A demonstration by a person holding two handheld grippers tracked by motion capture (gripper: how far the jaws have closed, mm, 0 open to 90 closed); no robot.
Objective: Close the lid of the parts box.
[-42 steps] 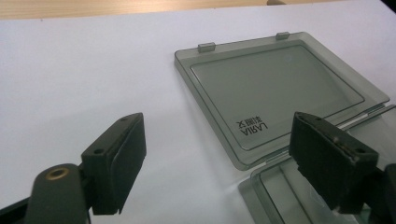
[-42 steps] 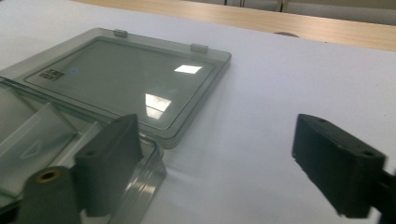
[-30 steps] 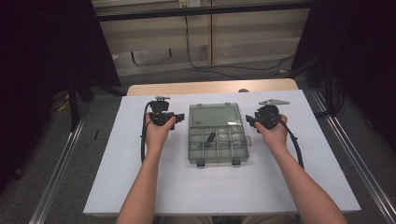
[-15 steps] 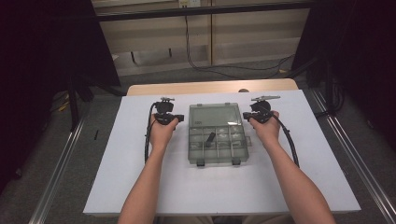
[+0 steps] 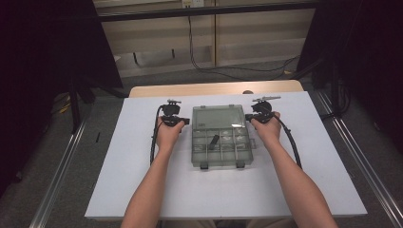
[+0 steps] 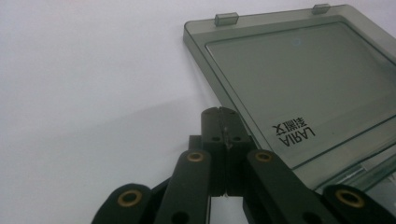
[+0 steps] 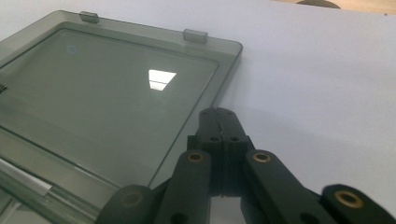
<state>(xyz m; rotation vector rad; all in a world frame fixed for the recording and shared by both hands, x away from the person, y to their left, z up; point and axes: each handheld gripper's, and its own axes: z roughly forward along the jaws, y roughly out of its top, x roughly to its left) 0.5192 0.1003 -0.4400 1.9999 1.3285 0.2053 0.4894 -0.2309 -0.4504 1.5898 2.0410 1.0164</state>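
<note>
A smoky transparent compartment box (image 5: 228,151) lies open mid-table, its lid (image 5: 219,117) folded flat on the far side. A small black part (image 5: 214,140) rests in one compartment. My left gripper (image 5: 186,121) is shut, its tips at the lid's left edge. In the left gripper view the shut left gripper (image 6: 223,113) touches or nearly touches the lid (image 6: 303,79) beside its printed label. My right gripper (image 5: 248,117) is shut at the lid's right edge. The right gripper view shows the right gripper (image 7: 218,113) closed on nothing, just off the rim of the lid (image 7: 116,93).
A white sheet (image 5: 142,190) covers the table, with a wooden strip (image 5: 157,90) along the far edge. Two dark latches (image 5: 204,166) stick out from the box's near side. Cables (image 5: 154,142) trail back from both grippers along the forearms.
The right gripper has moved left and a little farther away, up to the lid's right edge. The left gripper has shifted slightly right toward the lid. The box has not moved.
</note>
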